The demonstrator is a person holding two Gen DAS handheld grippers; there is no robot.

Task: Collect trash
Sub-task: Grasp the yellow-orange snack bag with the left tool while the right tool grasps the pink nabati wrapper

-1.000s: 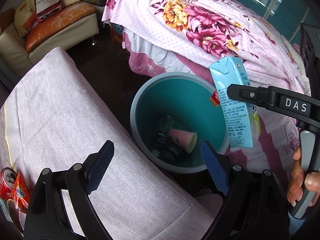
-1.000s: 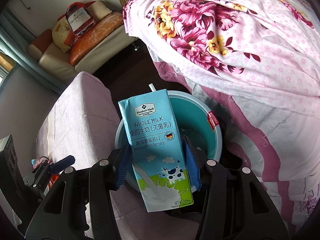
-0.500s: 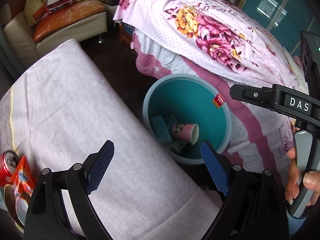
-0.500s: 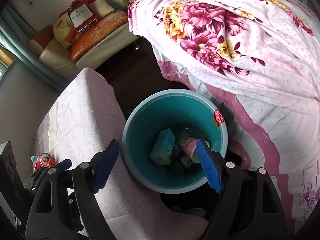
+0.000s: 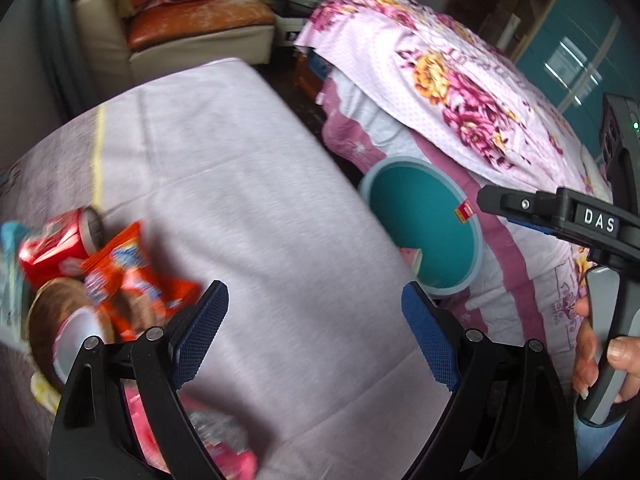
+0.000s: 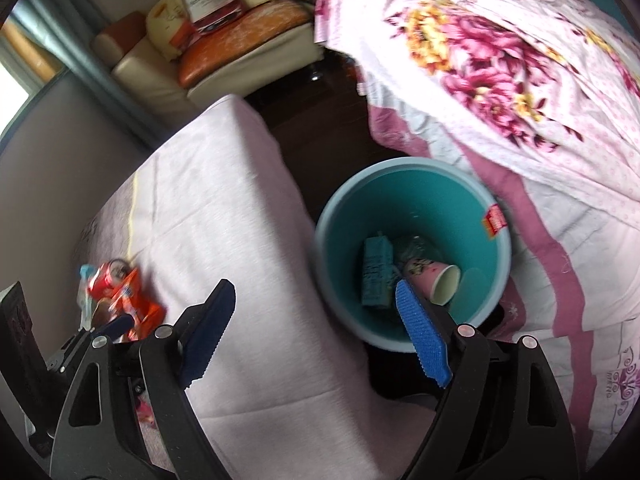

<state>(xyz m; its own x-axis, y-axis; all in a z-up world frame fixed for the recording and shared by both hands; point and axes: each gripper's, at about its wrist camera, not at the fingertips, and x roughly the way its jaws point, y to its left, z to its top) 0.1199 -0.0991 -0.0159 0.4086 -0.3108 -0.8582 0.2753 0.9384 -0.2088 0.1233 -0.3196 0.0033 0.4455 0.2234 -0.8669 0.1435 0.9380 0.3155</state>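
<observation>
My left gripper (image 5: pixel 316 308) is open and empty over a pink-covered surface (image 5: pixel 240 184). To its left lies a blurred pile of trash: a red can (image 5: pixel 56 240), an orange snack packet (image 5: pixel 128 276), a brown round container (image 5: pixel 56 328), and a pink wrapper (image 5: pixel 224 448) under the jaws. My right gripper (image 6: pixel 316 296) is open with nothing between its fingers, near the left rim of the teal bin (image 6: pixel 420 200). In the bin lie a blue milk carton (image 6: pixel 376 276) and a pink paper cup (image 6: pixel 432 280). The can (image 6: pixel 106 276) and packet (image 6: pixel 136 304) also show far left.
A bed with a floral pink quilt (image 6: pixel 500 60) runs along the right, its sheet hanging beside the bin (image 5: pixel 416 216). A cream sofa with orange cushions (image 6: pixel 240 28) stands at the back. Dark floor (image 6: pixel 320 132) lies between. A hand (image 5: pixel 608 360) holds the right gripper's handle.
The right gripper opened and let go of the milk carton, which now lies in the bin. Both grippers have swung left, bringing the trash pile on the covered surface closer.
</observation>
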